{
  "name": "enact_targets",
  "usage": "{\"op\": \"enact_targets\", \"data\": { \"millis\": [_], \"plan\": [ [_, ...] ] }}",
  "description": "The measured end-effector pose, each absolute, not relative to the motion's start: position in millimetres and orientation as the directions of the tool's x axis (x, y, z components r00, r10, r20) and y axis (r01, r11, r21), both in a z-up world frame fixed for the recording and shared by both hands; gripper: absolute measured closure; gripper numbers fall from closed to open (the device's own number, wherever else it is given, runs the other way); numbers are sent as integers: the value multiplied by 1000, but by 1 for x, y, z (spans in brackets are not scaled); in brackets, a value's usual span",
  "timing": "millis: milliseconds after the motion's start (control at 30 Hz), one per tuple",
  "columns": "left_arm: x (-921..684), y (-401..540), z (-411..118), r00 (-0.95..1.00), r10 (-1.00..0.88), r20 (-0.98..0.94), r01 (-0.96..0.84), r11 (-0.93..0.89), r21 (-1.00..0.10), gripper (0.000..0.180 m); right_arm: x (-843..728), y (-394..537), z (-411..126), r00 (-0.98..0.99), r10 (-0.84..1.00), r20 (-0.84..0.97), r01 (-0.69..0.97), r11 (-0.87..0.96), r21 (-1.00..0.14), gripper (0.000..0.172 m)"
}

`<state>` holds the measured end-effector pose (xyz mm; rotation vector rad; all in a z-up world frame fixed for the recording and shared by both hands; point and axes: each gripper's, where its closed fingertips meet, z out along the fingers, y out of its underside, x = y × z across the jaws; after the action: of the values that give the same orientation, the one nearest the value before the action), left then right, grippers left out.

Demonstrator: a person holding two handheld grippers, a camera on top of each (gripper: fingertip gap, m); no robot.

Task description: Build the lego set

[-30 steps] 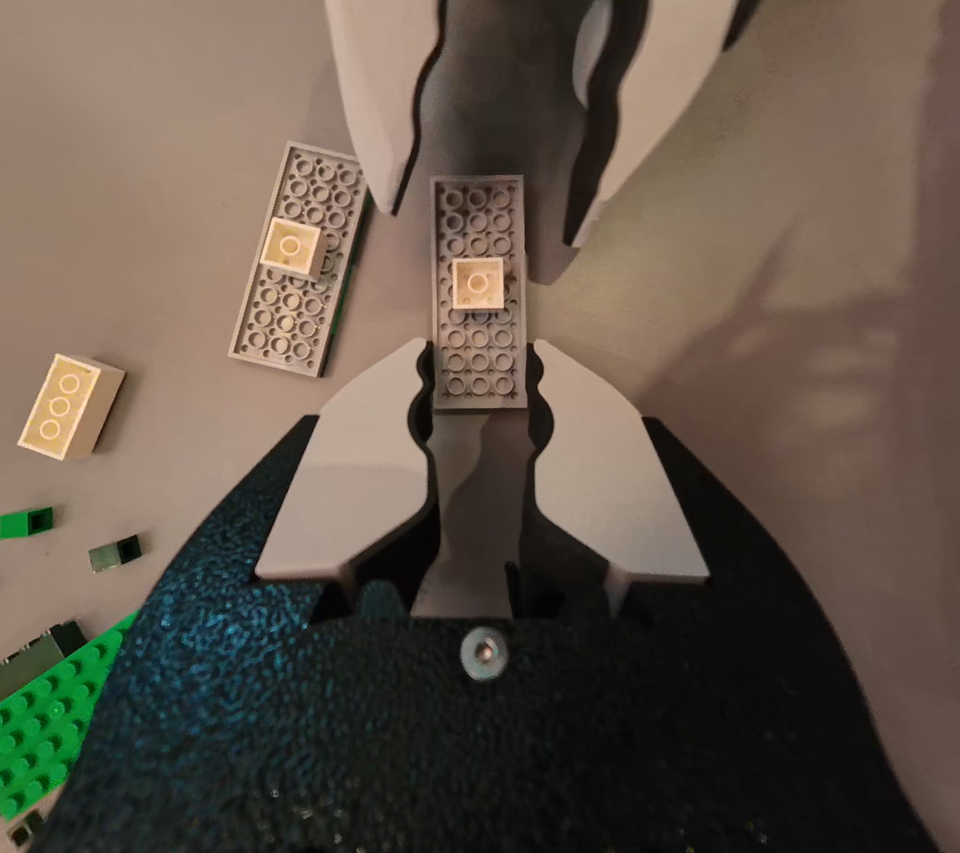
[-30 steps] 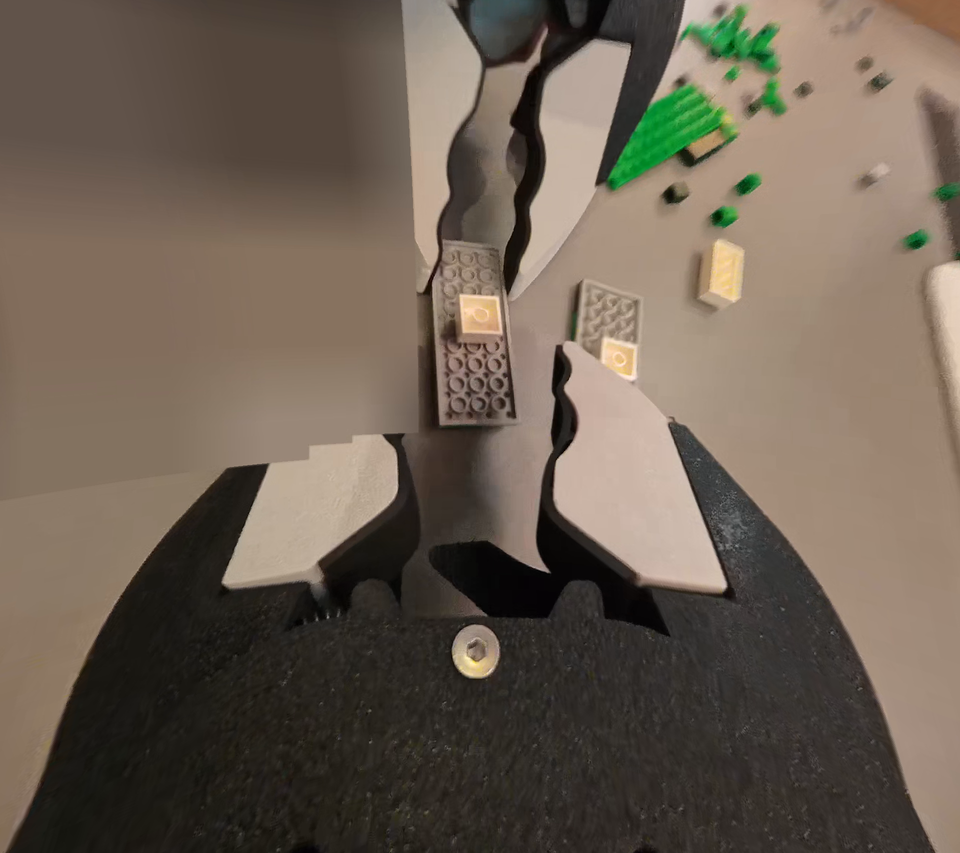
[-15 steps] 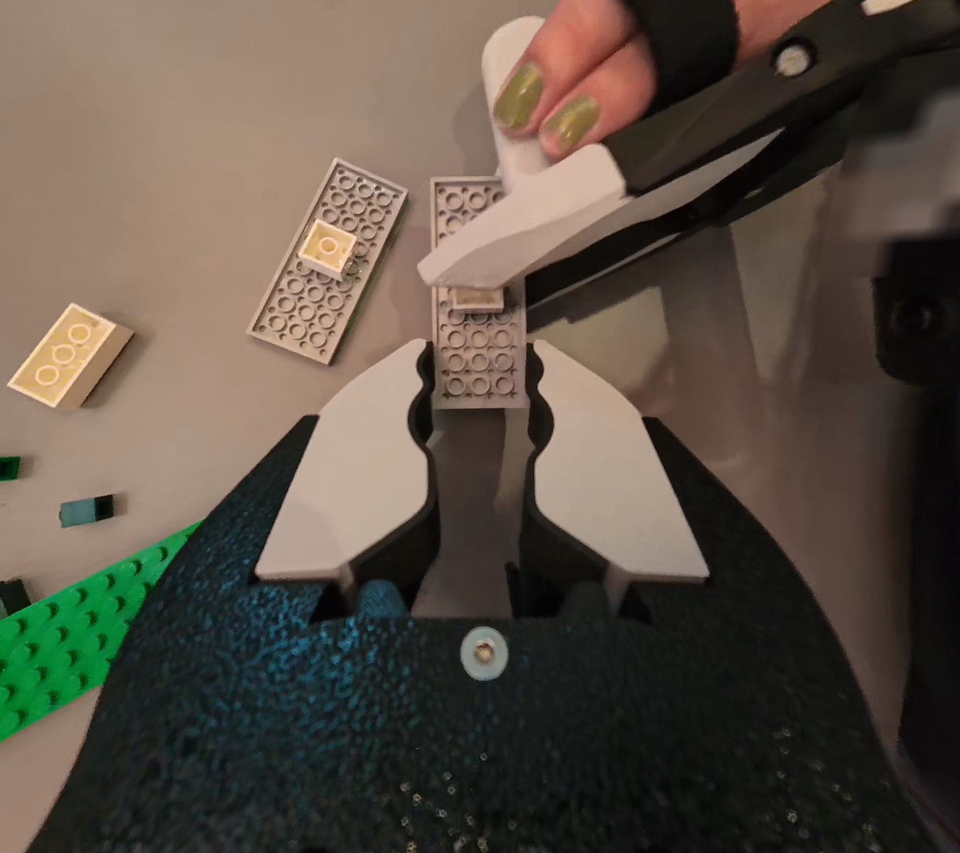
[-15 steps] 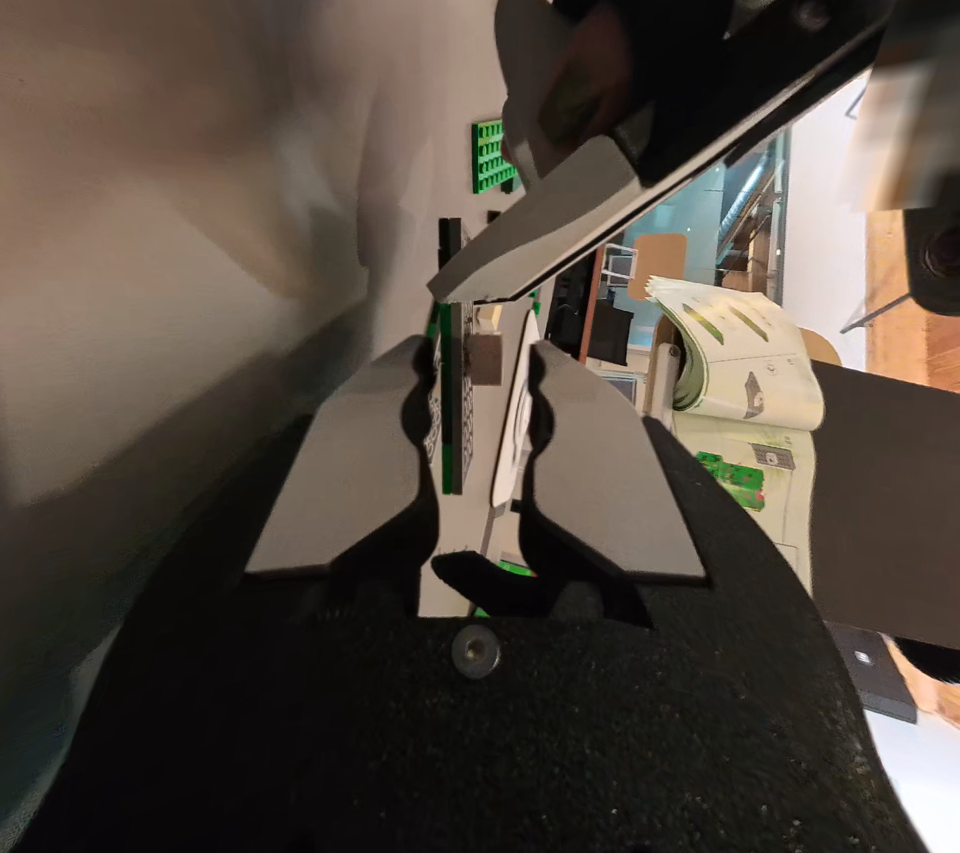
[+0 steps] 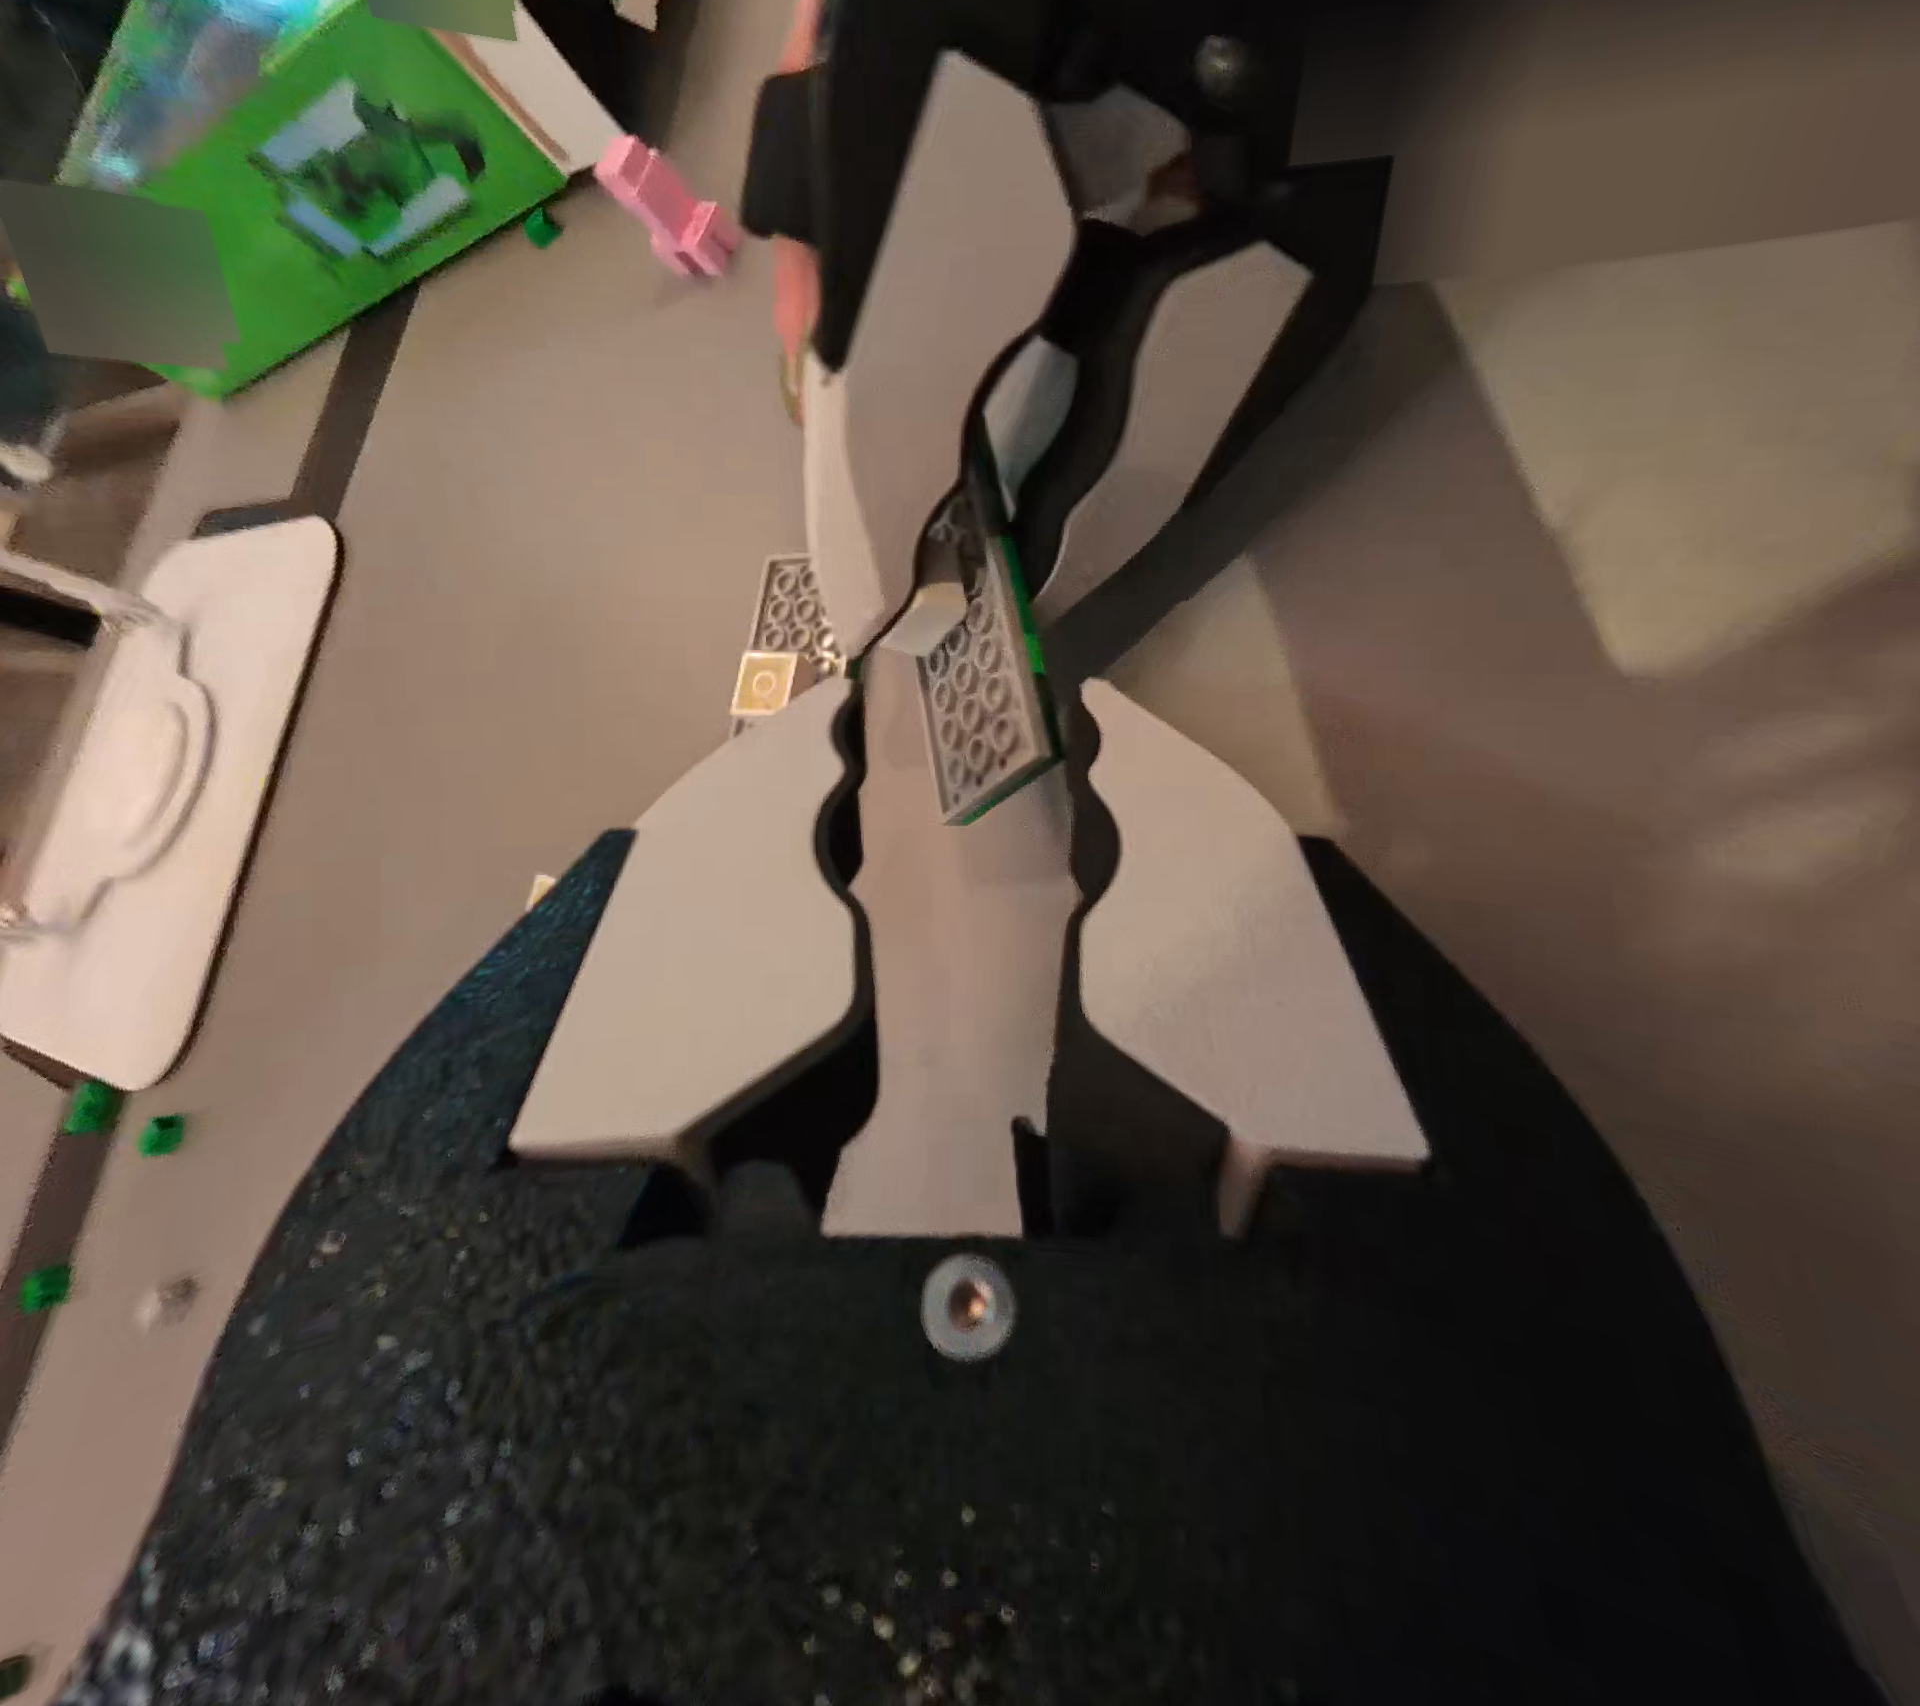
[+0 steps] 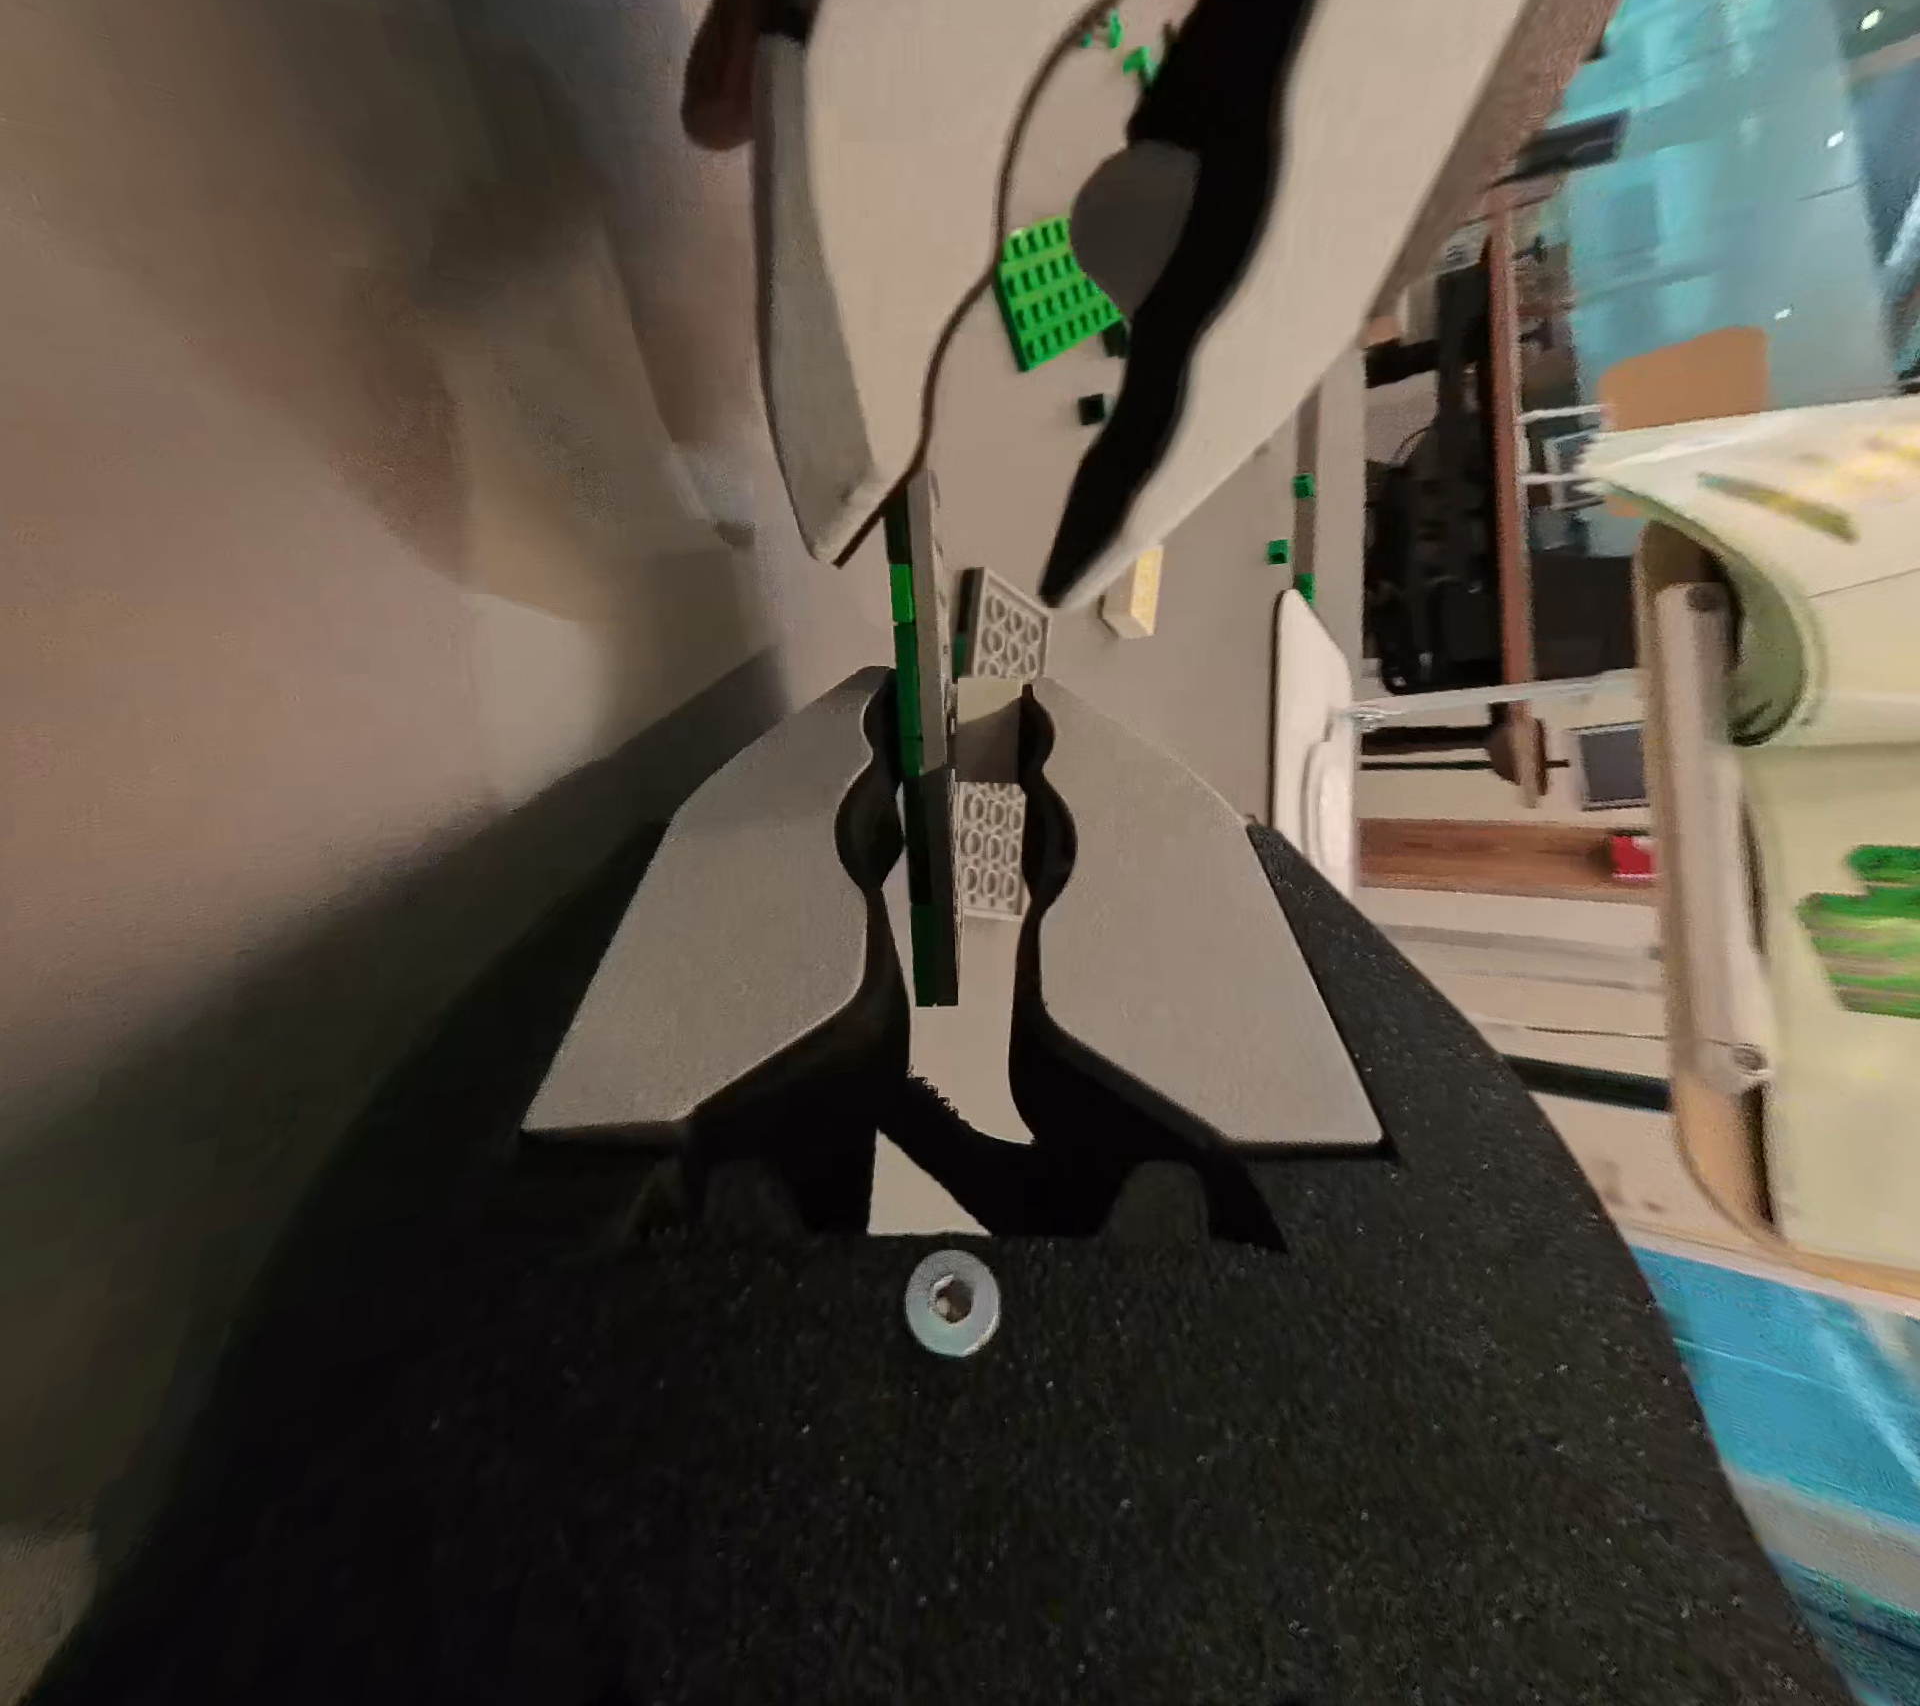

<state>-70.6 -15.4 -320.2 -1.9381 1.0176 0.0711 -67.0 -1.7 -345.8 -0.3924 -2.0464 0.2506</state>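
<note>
A grey studded plate (image 5: 982, 711) with a green layer under it and a cream brick (image 5: 925, 622) on top hangs tilted above the table. My right gripper (image 6: 956, 700) is shut on it: one pad presses the green underside, the other the cream brick (image 6: 987, 726). The plate (image 6: 932, 721) shows edge-on there. In the left wrist view the right gripper (image 5: 961, 617) reaches in from the top. My left gripper (image 5: 968, 695) is open around the plate's near end, with a clear gap at its left fingertip (image 5: 847, 721). It also shows in the right wrist view (image 6: 940, 570), its fingers spread.
A second grey plate (image 5: 790, 617) with a cream brick (image 5: 764, 682) lies on the grey table. A green box (image 5: 312, 150), a pink piece (image 5: 665, 207) and a white board (image 5: 156, 773) lie to the left. A green plate (image 6: 1055, 295) and a booklet (image 6: 1818, 721) lie farther off.
My right gripper closed on the plate and cream brick, and the plate turned on edge and rose from the table. My left fingers, which had clamped its near end, opened slightly and let go.
</note>
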Motion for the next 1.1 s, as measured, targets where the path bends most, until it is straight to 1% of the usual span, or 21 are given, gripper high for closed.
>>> {"op": "enact_targets", "data": {
  "millis": [100, 167, 233, 300, 467, 533, 700, 767, 833, 867, 933, 1000, 1100],
  "plan": [
    [-72, -15, -331, 612, -631, -477, -737, -237, -633, 160, -65, -4, -343, -480, 463, 746, 184, 884, -430, 153],
    [-71, -14, -328, 609, -617, -499, -737, -207, -643, 167, -65, -5, -343, -488, 491, 722, 194, 867, -459, 153],
    [-70, -13, -326, 607, -609, -511, -739, -196, -645, 169, -64, -4, -343, -502, 508, 700, 206, 856, -473, 153],
    [-69, -14, -326, 598, -614, -515, -747, -193, -637, 171, -62, -5, -344, -509, 484, 712, 192, 870, -454, 153],
    [-69, -15, -331, 573, -621, -535, -774, -195, -602, 170, -61, -4, -346, -494, 359, 792, 164, 933, -321, 153],
    [-69, -14, -328, 578, -608, -544, -772, -191, -606, 170, -62, -3, -343, -475, 359, 803, 174, 933, -313, 153],
    [-68, -14, -327, 570, -602, -559, -780, -185, -597, 173, -61, -4, -344, -504, 413, 758, 191, 910, -368, 153],
    [-70, -14, -327, 557, -598, -576, -793, -177, -583, 174, -63, -5, -346, -499, 456, 737, 201, 888, -413, 153],
    [-72, -11, -325, 580, -577, -575, -777, -178, -604, 175, -67, -3, -340, -447, 486, 751, 189, 872, -452, 145],
    [-71, -12, -325, 598, -585, -548, -754, -179, -632, 175, -67, 0, -336, -419, 489, 765, 180, 871, -458, 136],
    [-73, -13, -322, 630, -584, -511, -711, -169, -683, 175, -66, 4, -335, -416, 516, 749, 186, 854, -485, 128],
    [-74, -14, -319, 639, -595, -488, -686, -153, -712, 175, -63, 1, -333, -445, 549, 708, 163, 827, -539, 130],
    [-71, -16, -317, 653, -622, -432, -636, -141, -759, 175, -58, -7, -325, -477, 599, 643, 109, 767, -633, 146]
  ]
}}
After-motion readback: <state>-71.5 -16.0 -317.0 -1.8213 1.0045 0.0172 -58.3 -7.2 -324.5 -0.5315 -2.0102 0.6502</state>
